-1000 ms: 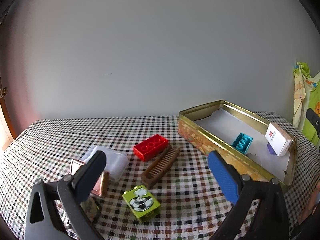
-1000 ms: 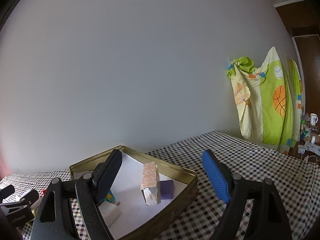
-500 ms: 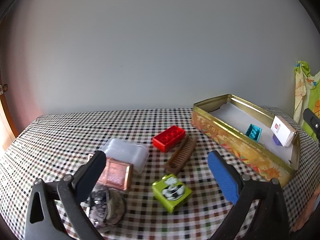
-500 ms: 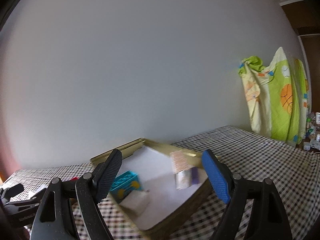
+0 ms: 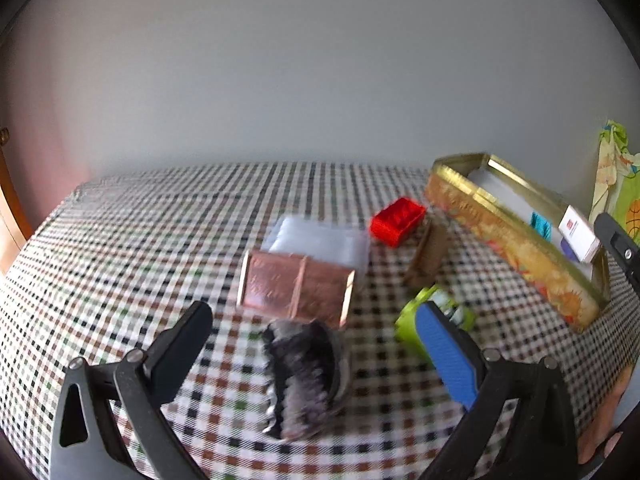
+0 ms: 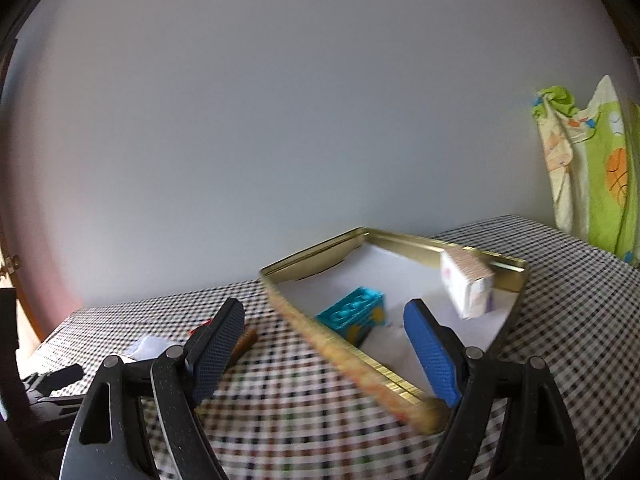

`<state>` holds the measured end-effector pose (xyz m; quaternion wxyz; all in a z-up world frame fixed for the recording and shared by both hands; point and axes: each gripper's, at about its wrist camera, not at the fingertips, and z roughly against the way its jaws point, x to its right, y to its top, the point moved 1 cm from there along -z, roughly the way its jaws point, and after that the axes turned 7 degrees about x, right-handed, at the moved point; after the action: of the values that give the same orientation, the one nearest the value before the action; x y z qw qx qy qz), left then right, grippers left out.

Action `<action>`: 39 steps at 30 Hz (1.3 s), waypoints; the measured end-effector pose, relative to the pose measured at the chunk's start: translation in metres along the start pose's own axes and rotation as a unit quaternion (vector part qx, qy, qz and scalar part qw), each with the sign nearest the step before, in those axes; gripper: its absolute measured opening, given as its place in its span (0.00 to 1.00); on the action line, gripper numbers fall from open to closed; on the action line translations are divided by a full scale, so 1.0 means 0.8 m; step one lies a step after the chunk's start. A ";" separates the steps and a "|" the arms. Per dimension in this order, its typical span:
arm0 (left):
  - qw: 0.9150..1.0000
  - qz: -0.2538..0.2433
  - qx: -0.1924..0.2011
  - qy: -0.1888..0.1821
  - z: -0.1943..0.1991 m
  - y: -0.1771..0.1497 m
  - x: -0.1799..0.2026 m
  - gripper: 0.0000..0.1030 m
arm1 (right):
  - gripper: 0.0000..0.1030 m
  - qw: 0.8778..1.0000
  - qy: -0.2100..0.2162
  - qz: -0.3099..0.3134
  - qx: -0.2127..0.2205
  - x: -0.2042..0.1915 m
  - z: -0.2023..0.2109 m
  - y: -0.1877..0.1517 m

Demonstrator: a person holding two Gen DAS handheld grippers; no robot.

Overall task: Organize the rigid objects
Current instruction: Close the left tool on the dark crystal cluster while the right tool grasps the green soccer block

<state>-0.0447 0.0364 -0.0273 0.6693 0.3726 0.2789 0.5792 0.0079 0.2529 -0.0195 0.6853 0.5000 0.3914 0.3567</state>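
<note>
The left gripper (image 5: 314, 350) is hovering low over the checked bench (image 5: 120, 248) with its fingers spread wide and holding nothing, and the dark hair claw clip (image 5: 306, 376) is lying on the cloth right between them, so that looks like the piece being lined up for the gold tin (image 5: 516, 240) at the right. Judging by its look, the clip is light, hard plastic with springy toothed halves; it is probably best pinched across its solid body, since the teeth could let it twist or pop out of the pads. Just behind it the copper-coloured case (image 5: 296, 286) is lying flat, overlapping the clear plastic box (image 5: 320, 238); both look smooth and slippery, better taken by their long edges. The red brick (image 5: 398, 220), the brown comb (image 5: 430, 252) and the green block (image 5: 436, 316) are sitting nearer the tin, the block partly hidden by the blue finger. The right gripper (image 6: 324, 350) is also wide open and empty, hanging over the tin's near rim (image 6: 340, 350); inside, a teal brick (image 6: 352, 312) and a small white carton (image 6: 466, 284) are sitting on white paper lining
</note>
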 end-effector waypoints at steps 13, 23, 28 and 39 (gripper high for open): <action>0.995 0.012 -0.097 0.013 -0.036 -0.021 -0.025 0.91 | 0.82 0.995 0.056 -0.008 -0.088 -0.049 -0.027 -0.021; 0.996 -0.011 -0.088 0.010 -0.024 -0.025 -0.018 0.56 | 0.82 0.988 0.060 -0.002 -0.142 -0.067 -0.044 -0.033; 0.997 0.010 -0.081 0.004 -0.018 -0.025 -0.029 0.54 | 0.82 0.985 0.062 0.008 -0.163 -0.074 -0.050 -0.037; 0.999 0.039 -0.011 0.035 0.018 -0.005 -0.059 0.46 | 0.82 0.963 0.097 0.065 -0.243 -0.112 -0.085 -0.063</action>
<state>-0.0392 -0.0126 -0.0254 0.6401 0.3549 0.2812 0.6207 -0.0873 0.1890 -0.0648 0.7200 0.3063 0.3241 0.5317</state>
